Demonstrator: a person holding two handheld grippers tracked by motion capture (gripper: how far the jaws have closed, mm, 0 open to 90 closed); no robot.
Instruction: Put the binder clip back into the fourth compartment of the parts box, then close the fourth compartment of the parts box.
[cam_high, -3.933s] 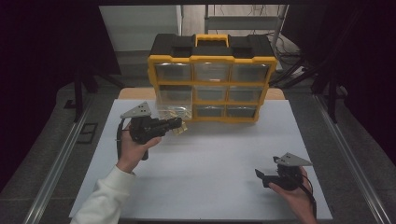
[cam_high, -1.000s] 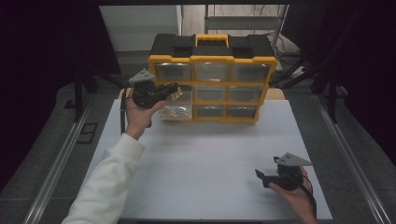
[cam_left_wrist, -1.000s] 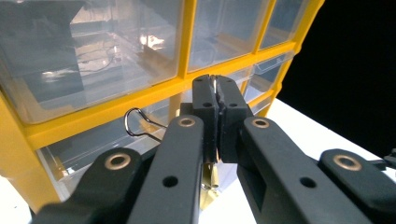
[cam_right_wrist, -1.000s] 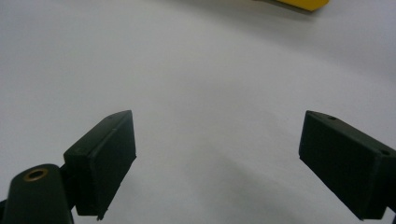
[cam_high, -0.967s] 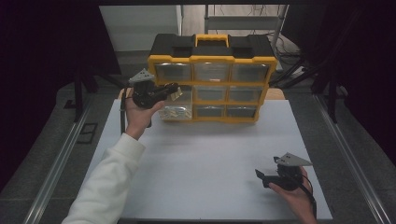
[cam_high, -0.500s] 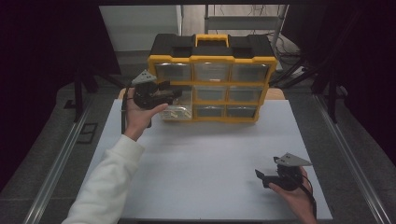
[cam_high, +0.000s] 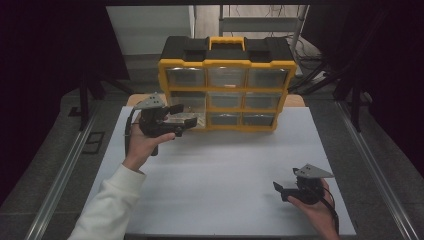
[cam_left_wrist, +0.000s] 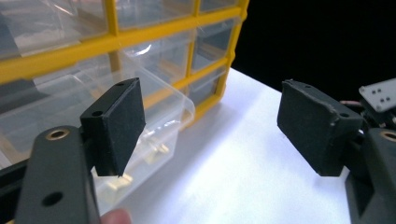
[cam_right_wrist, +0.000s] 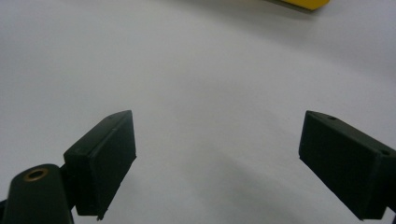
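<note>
1. Nearest to me, the right claw (cam_high: 287, 191) sits low over the white bench (cam_high: 235, 175) at the person's right, jaws spread with nothing between them. It looks parked there, I'd say to keep out of the way while the other hand works.
2. Farther in, on the left, the left claw (cam_high: 182, 116) is held level at the lower left corner of the organiser. Its jaws have just been opening and now stand wide, with only bare bench showing between the pads (cam_left_wrist: 119, 123).
3. Just beside that claw is the clear drawer (cam_left_wrist: 159, 116), drawn part way out of the bottom row so its contents can be reached. Small brass-coloured parts (cam_left_wrist: 156, 150) lie inside; what they are I cannot tell.
4. Behind stands the yellow organiser (cam_high: 227, 90), upright at the far edge of the bench, fronts facing the person, carrying handle on top. The other drawers look pushed home.
5. My guess: the pull is finished and the drawer released.
</note>
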